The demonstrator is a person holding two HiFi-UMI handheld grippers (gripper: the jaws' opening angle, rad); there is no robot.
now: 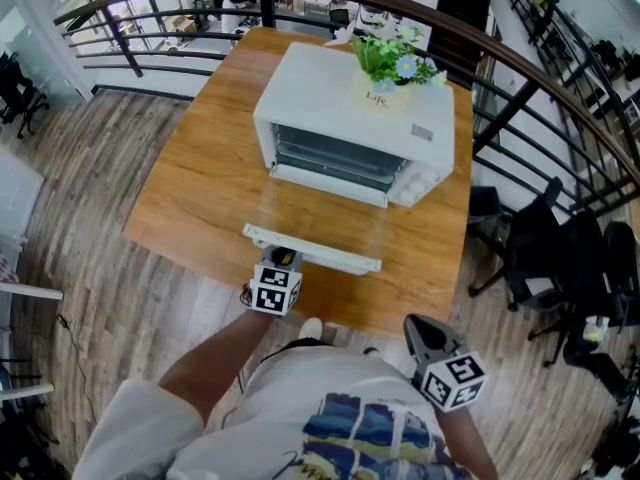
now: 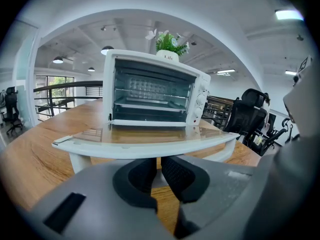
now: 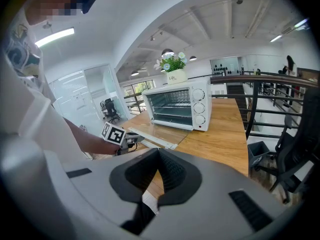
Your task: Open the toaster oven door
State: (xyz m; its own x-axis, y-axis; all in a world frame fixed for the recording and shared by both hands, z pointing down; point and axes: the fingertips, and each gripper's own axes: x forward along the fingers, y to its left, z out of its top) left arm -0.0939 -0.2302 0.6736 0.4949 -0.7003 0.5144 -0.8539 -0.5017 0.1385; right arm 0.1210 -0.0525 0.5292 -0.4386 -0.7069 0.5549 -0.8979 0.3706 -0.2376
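The white toaster oven [image 1: 350, 118] stands at the far side of the wooden table [image 1: 200, 178]. Its glass door [image 1: 320, 233] hangs fully open, lying flat toward me. My left gripper [image 1: 283, 258] is at the door's white handle bar [image 1: 315, 251], left of its middle. In the left gripper view the handle bar [image 2: 145, 148] runs just above the jaws, and the left gripper [image 2: 159, 171] stands shut with only a thin slit and nothing clearly held. The oven cavity [image 2: 152, 91] shows its racks. My right gripper [image 1: 418, 330] is shut and empty, held low by my body off the table's near edge.
A small potted plant [image 1: 385, 68] sits on top of the oven. A dark curved railing [image 1: 500, 68] runs behind and to the right of the table. Black office chairs [image 1: 540, 248] stand to the right. The floor [image 1: 100, 268] is wood planks.
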